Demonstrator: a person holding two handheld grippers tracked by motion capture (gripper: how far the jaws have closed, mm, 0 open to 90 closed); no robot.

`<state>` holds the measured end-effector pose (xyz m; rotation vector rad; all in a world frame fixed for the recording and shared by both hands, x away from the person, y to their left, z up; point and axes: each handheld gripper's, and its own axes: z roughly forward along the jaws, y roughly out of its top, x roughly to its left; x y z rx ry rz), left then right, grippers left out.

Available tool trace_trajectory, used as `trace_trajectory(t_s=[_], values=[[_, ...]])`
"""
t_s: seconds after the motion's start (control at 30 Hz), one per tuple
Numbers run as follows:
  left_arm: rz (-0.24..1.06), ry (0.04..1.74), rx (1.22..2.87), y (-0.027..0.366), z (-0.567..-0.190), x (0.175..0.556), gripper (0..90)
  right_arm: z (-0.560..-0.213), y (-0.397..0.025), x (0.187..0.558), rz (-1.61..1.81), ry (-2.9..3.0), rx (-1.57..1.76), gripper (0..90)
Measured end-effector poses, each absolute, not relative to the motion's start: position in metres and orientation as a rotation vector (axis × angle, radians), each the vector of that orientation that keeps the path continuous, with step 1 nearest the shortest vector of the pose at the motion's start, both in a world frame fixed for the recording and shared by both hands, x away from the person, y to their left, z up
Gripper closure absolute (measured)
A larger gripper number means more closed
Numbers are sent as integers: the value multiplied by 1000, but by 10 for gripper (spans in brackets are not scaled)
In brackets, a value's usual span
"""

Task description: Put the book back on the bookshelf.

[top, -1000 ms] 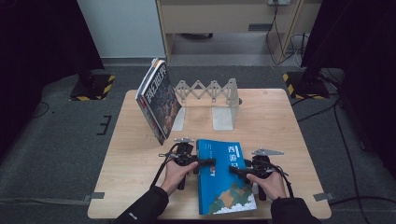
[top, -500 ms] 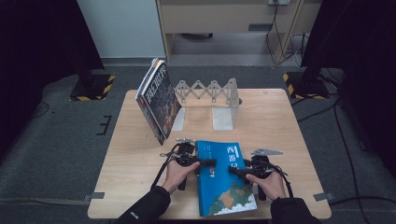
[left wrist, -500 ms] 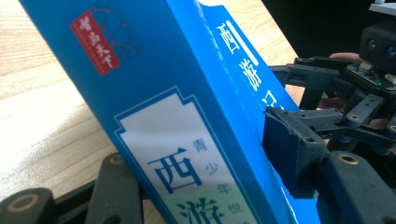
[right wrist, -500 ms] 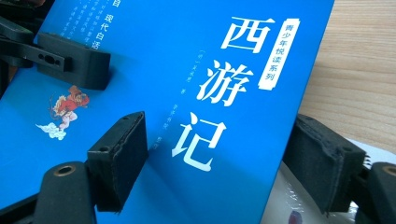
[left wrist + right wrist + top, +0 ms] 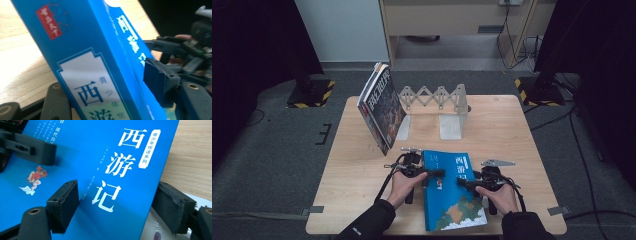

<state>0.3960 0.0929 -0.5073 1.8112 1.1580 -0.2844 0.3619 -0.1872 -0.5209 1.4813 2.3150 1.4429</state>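
**Blue paperback pinched from both long edges**

The blue book [image 5: 451, 190] lies near the front edge of the surface [image 5: 522, 130], cover up, between the person's two hands. It looks like a glossy softcover of middling thickness: fairly light, I'd judge, but floppy if lifted by one corner, and the slick cover could slide between smooth pads. The spine side, at the book's left, should be the stiffest place to hold; the open page edge on the right will want to fan or sag, so a grip there needs to bite well inward, over cover and pages together.

The left gripper [image 5: 432, 173] comes in at the spine side. In the left gripper view its fingers [image 5: 160, 80] straddle that edge, one pad above the cover and one below, closed onto the book as far as I can see. The right gripper [image 5: 464, 182] reaches in from the page edge; in the right gripper view its fingers [image 5: 63, 203] stand spread wide, one pad resting on the cover and the other off beyond the edge, not yet clamped.

Farther back, a dark-covered book [image 5: 381, 107] leans tilted against the left end plate of an expanding metal bookend rack [image 5: 437, 100], well apart from the blue one.
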Motion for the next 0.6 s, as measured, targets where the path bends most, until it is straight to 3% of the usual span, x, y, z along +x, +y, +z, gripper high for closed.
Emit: trace_trajectory(t_s=[0.17, 0.27, 0.6], values=[[-303, 1185, 1775, 93, -509, 396, 384, -521, -187, 362, 1442, 2312, 1483, 230], [-326, 1200, 1750, 95, -505, 396, 463, -520, -188, 362, 1448, 2317, 1480, 231], [-181, 1114, 1797, 90, -473, 384, 548, -511, -191, 361, 1509, 2300, 1411, 272]])
